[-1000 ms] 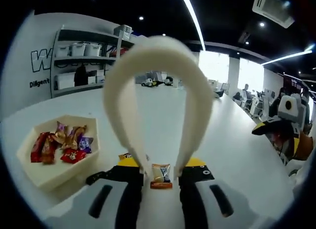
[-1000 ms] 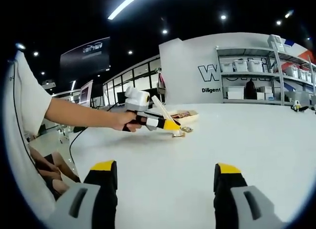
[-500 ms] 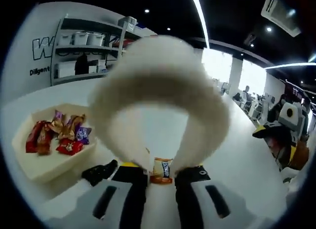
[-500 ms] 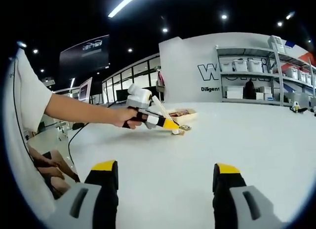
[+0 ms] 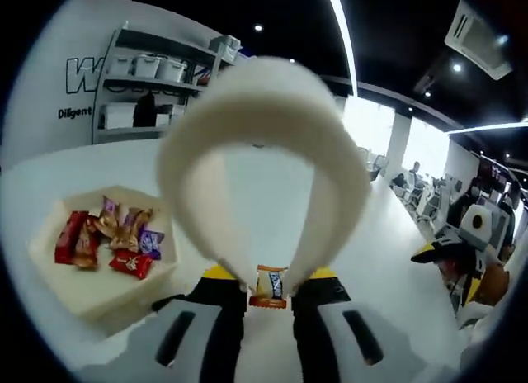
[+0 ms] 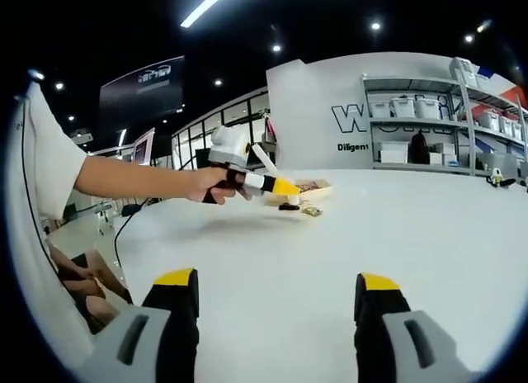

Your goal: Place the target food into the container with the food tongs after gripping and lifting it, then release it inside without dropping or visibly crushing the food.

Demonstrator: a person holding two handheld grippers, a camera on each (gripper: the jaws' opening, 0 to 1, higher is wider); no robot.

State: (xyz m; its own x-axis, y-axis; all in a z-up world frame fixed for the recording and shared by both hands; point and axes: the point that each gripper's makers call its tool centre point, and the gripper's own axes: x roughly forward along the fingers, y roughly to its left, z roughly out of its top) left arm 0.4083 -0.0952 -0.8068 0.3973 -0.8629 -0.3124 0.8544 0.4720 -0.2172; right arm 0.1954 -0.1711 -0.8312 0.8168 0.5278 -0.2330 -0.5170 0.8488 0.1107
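We see the left gripper (image 5: 268, 294) squeezing white tongs (image 5: 264, 160) closed on a wrapped candy (image 5: 270, 286), tray (image 5: 99, 288) of candies at left, right gripper (image 6: 276, 313) wide open, holding nothing.

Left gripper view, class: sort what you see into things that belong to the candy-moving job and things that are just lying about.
Job:
- white food tongs held in the left gripper
- wrapped candy pinched at the tongs' tips
- cream container holding wrapped candies

Lying about:
- black object on the white table
- shelving with bins behind
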